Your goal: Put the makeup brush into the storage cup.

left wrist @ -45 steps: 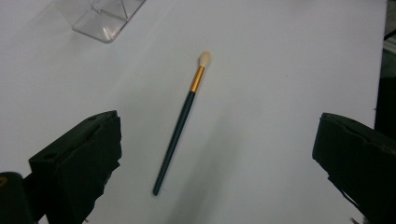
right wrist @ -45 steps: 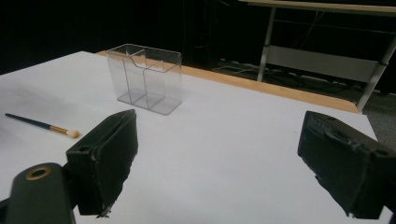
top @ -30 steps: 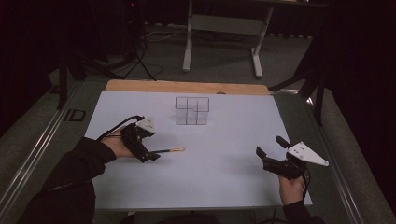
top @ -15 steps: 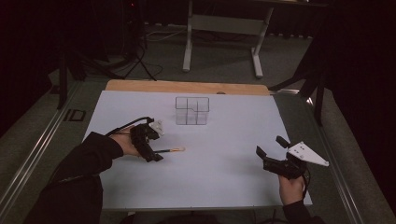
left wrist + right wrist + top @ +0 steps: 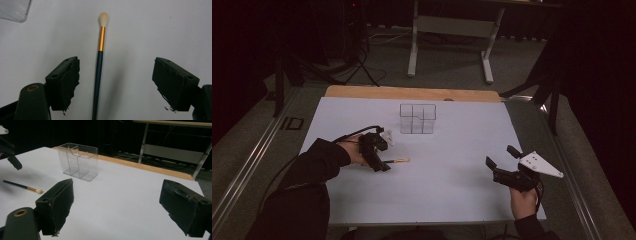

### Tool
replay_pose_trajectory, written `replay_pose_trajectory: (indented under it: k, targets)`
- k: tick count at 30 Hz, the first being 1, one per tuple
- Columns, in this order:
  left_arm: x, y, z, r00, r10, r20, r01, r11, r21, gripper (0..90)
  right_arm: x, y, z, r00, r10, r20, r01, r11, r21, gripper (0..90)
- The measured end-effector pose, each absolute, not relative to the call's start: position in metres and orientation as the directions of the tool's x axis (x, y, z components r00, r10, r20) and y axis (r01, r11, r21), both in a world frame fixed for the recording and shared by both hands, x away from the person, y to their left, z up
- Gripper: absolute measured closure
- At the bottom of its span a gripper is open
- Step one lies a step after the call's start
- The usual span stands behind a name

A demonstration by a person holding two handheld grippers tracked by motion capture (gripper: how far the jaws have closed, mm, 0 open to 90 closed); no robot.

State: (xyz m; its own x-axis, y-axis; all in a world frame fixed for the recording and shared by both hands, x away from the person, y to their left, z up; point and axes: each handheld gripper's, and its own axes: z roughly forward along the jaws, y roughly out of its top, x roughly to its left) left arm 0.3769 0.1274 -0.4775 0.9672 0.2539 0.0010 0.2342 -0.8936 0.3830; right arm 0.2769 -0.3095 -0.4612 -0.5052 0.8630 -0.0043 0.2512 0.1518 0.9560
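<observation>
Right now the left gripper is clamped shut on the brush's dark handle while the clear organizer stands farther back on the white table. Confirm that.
Not quite. The left gripper is not clamped: its jaws have been closing but stand apart, with the brush lying on the table between them, untouched, as the left gripper view shows. The clear organizer does stand farther back.

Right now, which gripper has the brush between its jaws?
The left gripper: the brush lies between its open jaws, untouched. The right gripper is far off.
</observation>
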Motion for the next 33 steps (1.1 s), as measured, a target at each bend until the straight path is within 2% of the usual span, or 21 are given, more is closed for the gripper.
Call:
replay_pose_trajectory:
  k: [4,10,15,33]
  targets:
    - [0.379,0.121,-0.482,0.969,0.248,0.02,0.224,-0.904,0.363,31.6,0.277,-0.309,-0.461,-0.505,0.863,-0.004,0.25,0.151,0.956,12.1]
    - [0.384,0.114,-0.488,0.972,0.234,0.026,0.212,-0.919,0.333,50.0,0.277,-0.309,-0.461,-0.508,0.861,-0.004,0.253,0.153,0.955,12.1]
    - [0.386,0.112,-0.492,0.972,0.231,0.036,0.207,-0.923,0.324,58.4,0.277,-0.309,-0.461,-0.508,0.861,-0.005,0.25,0.154,0.956,12.1]
    - [0.396,0.095,-0.511,0.98,0.192,0.05,0.18,-0.966,0.186,74.9,0.278,-0.309,-0.462,-0.509,0.861,-0.002,0.255,0.153,0.955,12.1]
